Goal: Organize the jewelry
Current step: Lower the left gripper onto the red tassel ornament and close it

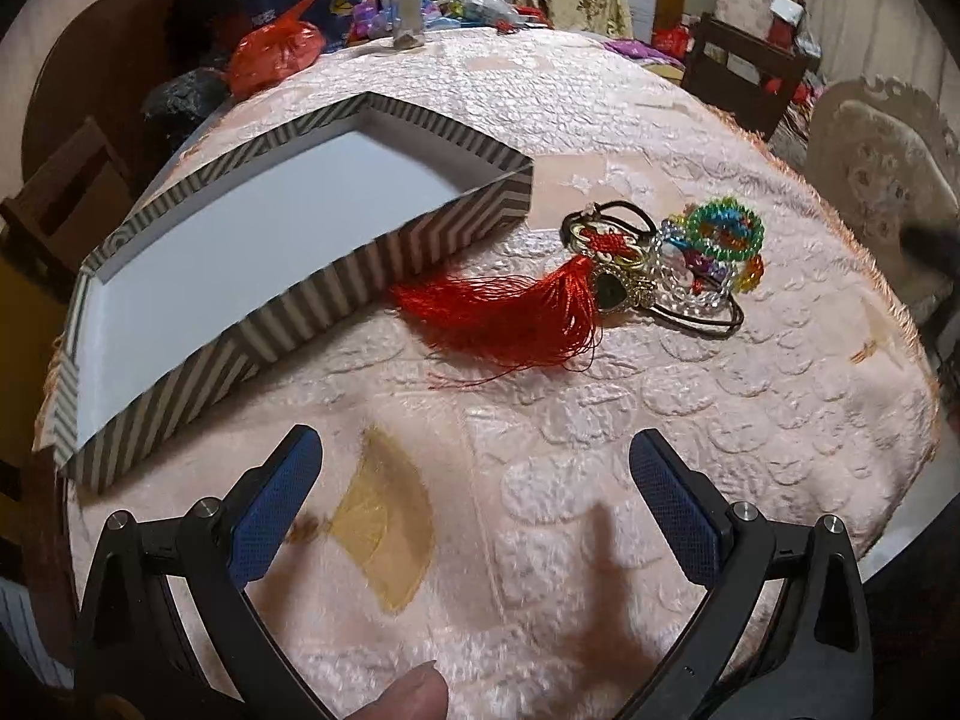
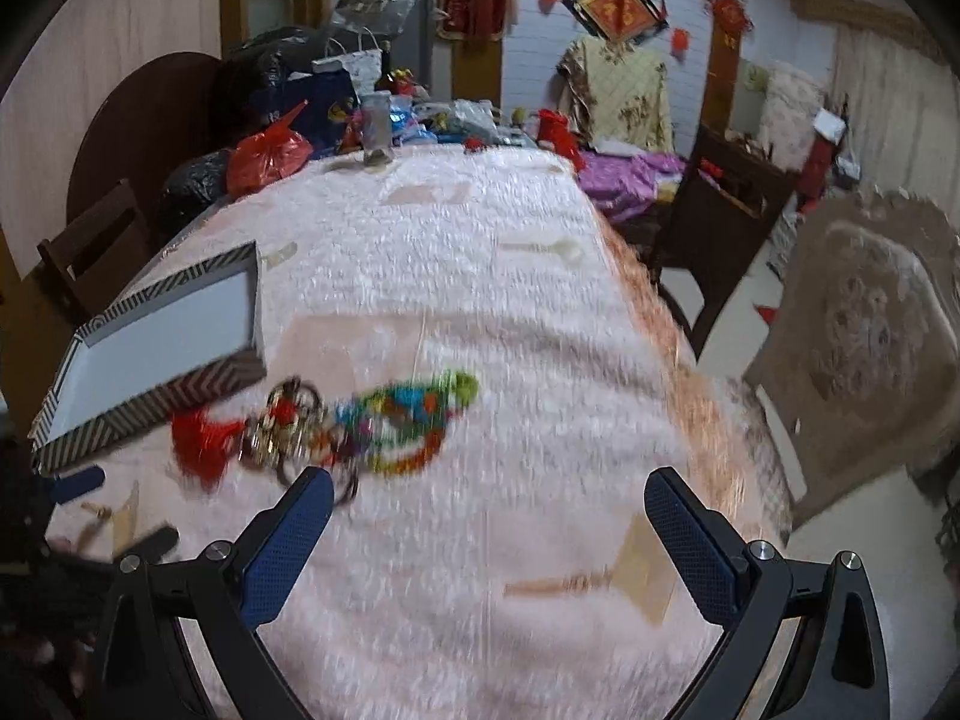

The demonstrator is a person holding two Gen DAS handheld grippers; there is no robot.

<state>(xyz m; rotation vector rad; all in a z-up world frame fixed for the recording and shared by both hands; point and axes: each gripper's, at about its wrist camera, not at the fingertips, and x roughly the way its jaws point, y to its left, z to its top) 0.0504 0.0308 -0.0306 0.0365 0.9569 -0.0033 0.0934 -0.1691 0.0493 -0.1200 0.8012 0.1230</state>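
A shallow striped box (image 1: 384, 252) with a white inside lies open on the pink tablecloth, left of centre. Right of it is a jewelry pile: a red tassel charm (image 1: 510, 312), a heart pendant (image 1: 612, 294), clear beads, black cords and a colourful beaded bracelet (image 1: 726, 231). My left gripper (image 1: 474, 456) is open and empty, hovering short of the pile. In the blurred right wrist view the box (image 2: 156, 396) is at left and the pile (image 2: 360, 426) sits just beyond my open, empty right gripper (image 2: 489, 495). The left gripper's fingertips (image 2: 84, 483) show at far left.
The far end of the table holds a red plastic bag (image 1: 276, 51), a glass jar (image 1: 405, 12) and assorted clutter. Wooden chairs (image 2: 714, 228) stand around the table, with an ornate pale chair (image 2: 864, 336) at right. The tablecloth's fringed edge (image 2: 690, 372) runs along the right.
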